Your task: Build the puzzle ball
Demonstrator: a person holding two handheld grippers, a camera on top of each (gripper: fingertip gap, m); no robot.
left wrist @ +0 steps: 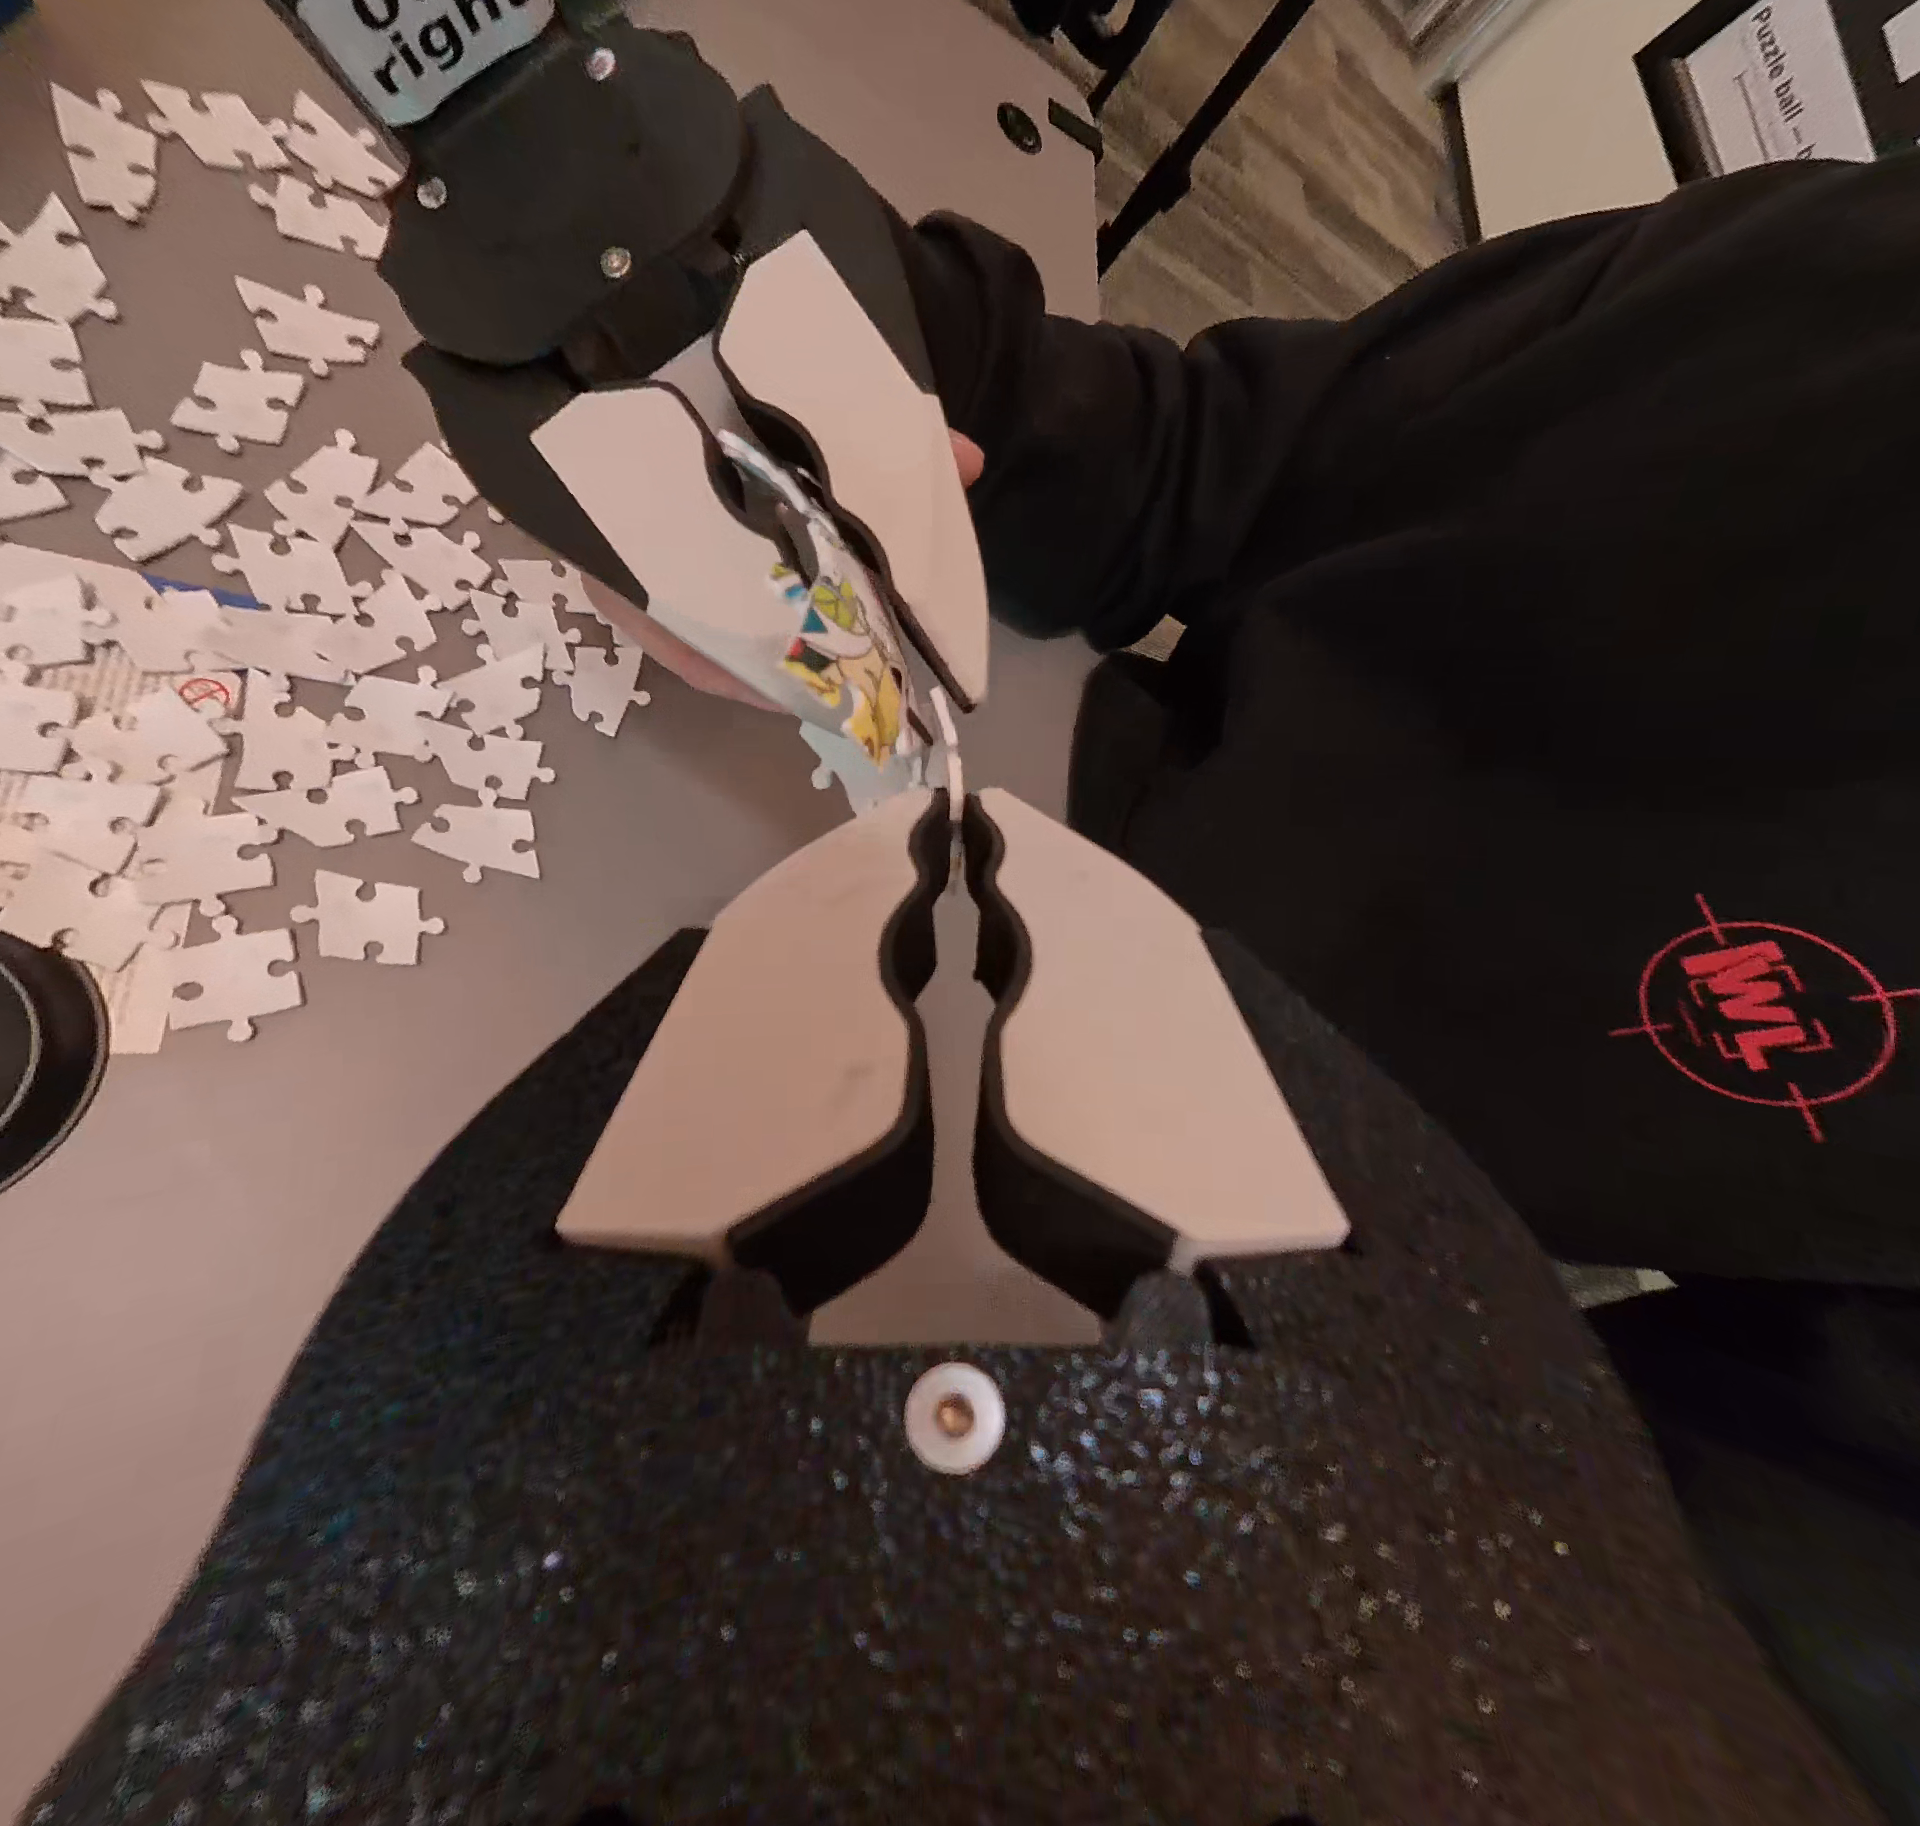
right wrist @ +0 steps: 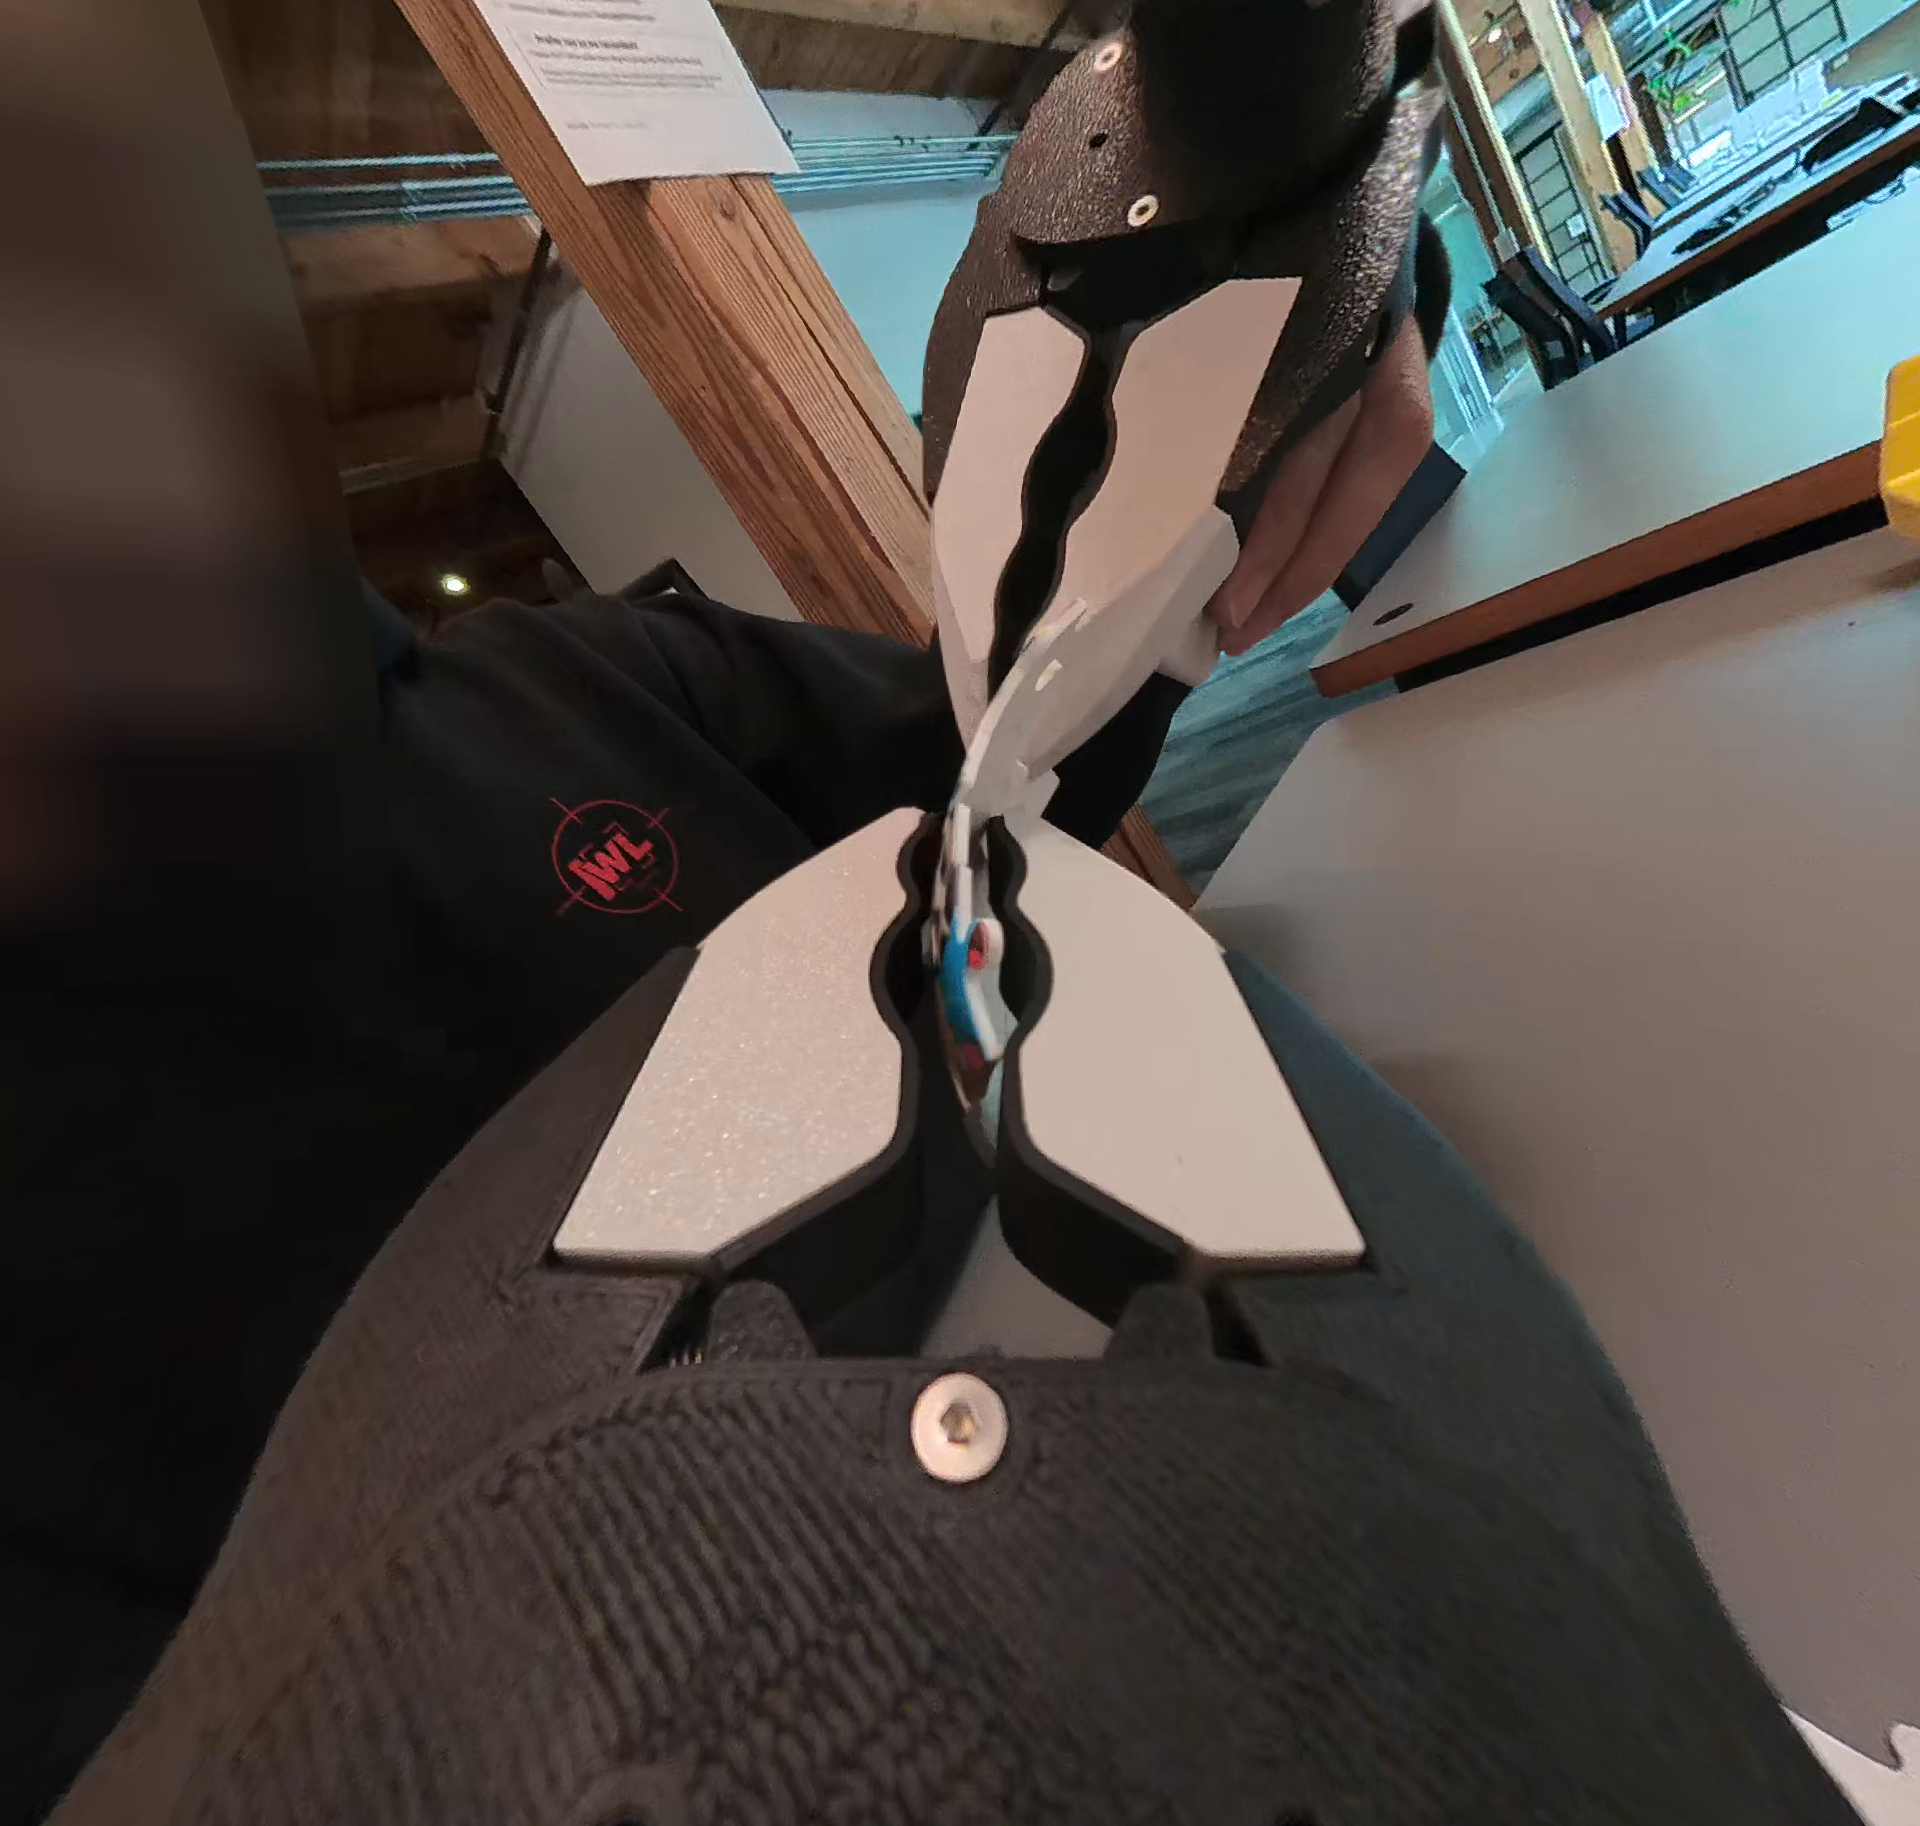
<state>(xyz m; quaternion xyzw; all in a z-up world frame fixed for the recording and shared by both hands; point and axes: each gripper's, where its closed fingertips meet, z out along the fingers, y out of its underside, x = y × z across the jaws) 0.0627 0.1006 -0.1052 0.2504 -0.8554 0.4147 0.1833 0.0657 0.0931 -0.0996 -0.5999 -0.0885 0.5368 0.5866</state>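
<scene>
The left tool [left wrist: 954, 820] is pinching the thin edge of a white puzzle piece [left wrist: 948, 753] at the centre of the left wrist view, its fingers pressed nearly together around it. Just above, the right tool [left wrist: 940, 696] is reaching down from the upper left of the frame, gripping a curved cluster of joined pieces [left wrist: 857, 654] printed in yellow, green and blue. The single piece and the cluster are meeting between the two sets of tips. In the right wrist view the right tool [right wrist: 961, 831] is clamping that cluster [right wrist: 966, 976] at the centre, while the left tool [right wrist: 997, 675] is coming down from the upper right. Loose white pieces [left wrist: 281, 571] are lying scattered on the grey counter [left wrist: 312, 1205] at the left of the left wrist view. A person in a black sweatshirt [left wrist: 1507, 633] is filling the right side.
</scene>
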